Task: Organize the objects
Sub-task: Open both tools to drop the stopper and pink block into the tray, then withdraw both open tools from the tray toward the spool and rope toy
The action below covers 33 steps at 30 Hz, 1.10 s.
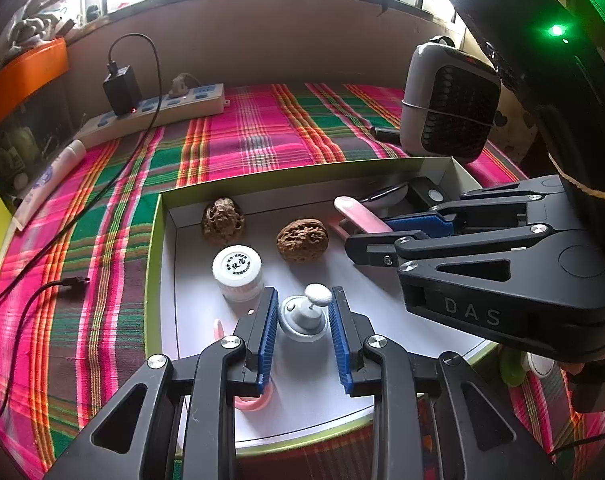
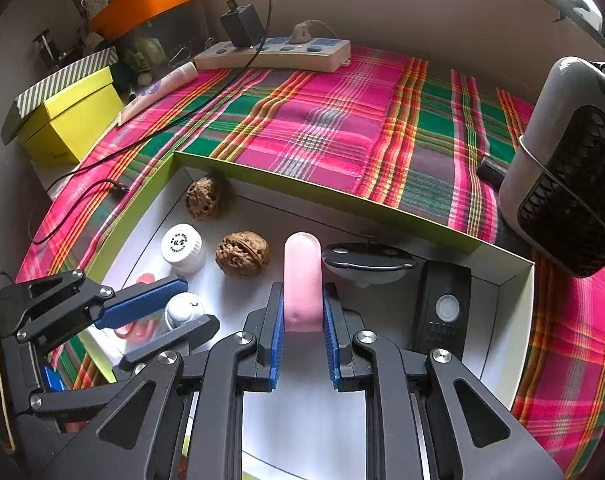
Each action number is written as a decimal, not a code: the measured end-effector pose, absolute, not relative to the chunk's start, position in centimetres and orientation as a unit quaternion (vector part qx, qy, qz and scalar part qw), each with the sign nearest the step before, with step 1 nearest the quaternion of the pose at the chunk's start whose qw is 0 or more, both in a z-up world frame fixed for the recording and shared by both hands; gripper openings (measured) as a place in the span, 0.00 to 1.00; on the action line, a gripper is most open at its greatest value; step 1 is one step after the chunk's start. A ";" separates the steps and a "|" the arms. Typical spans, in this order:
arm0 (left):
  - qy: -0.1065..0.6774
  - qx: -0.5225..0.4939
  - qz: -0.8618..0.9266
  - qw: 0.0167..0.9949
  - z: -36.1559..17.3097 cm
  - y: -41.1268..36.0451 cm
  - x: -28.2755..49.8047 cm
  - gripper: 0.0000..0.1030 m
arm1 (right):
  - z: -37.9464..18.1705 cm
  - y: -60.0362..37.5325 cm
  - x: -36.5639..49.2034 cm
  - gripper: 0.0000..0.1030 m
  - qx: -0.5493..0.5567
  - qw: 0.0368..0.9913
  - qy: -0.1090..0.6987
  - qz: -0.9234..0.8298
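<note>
pink tube point(image 2: 301, 280) | upright in gripper point(image 2: 301, 330) | over white tray point(image 2: 498, 312)

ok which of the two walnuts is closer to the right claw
The smoother brown walnut mid-box, beside the white bottle. The other walnut sits back in the box's far corner, further from the right claw.

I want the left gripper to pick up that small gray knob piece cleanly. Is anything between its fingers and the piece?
Nothing visible. The gray knob piece already sits between the open fingers of the left gripper. The white bottle stands just outside the left finger, and a pink ring lies under it.
</note>
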<state>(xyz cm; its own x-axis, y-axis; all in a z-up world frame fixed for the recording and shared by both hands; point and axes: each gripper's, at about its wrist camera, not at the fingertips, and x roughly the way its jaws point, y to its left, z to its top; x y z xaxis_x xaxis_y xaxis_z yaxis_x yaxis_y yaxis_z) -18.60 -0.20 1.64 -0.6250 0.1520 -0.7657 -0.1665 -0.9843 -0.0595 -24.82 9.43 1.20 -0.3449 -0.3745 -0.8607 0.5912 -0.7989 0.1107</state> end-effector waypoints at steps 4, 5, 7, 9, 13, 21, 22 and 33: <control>0.008 -0.424 0.901 0.088 1.6 -0.3 -18.6 0.28 | 1.2 9.5 -24.8 0.18 0.490 0.296 0.109 -0.813; 0.008 -0.424 0.901 0.088 1.7 -0.3 -18.6 0.28 | 1.2 9.6 -24.8 0.18 0.490 0.295 0.107 -0.813; 0.008 -0.425 0.901 0.088 1.6 -0.3 -18.6 0.29 | 1.2 9.5 -24.8 0.20 0.491 0.297 0.105 -0.812; 0.006 -0.425 0.901 0.087 1.6 -0.4 -18.4 0.29 | 1.2 9.5 -24.7 0.23 0.490 0.297 0.106 -0.812; 0.004 -0.425 0.901 0.088 1.6 -0.4 -18.1 0.30 | 1.4 9.5 -24.6 0.23 0.490 0.298 0.100 -0.813; -0.004 -0.419 0.904 0.085 2.0 -0.5 -17.0 0.30 | 2.0 9.7 -23.6 0.35 0.479 0.293 0.097 -0.822; -0.005 -0.418 0.904 0.086 2.1 -0.5 -16.9 0.31 | 2.1 9.8 -23.6 0.35 0.478 0.292 0.093 -0.823; -0.005 -0.405 0.911 0.082 3.5 -0.6 -14.9 0.31 | 3.5 10.8 -21.5 0.35 0.464 0.288 0.074 -0.834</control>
<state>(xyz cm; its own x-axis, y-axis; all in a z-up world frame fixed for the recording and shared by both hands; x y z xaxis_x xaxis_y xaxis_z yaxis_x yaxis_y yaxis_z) -14.90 -0.58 3.52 -0.6584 0.1530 -0.7370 -0.1450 -0.9866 -0.0753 -21.54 10.83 3.50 -0.4038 -0.4119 -0.8169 0.5497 -0.8230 0.1433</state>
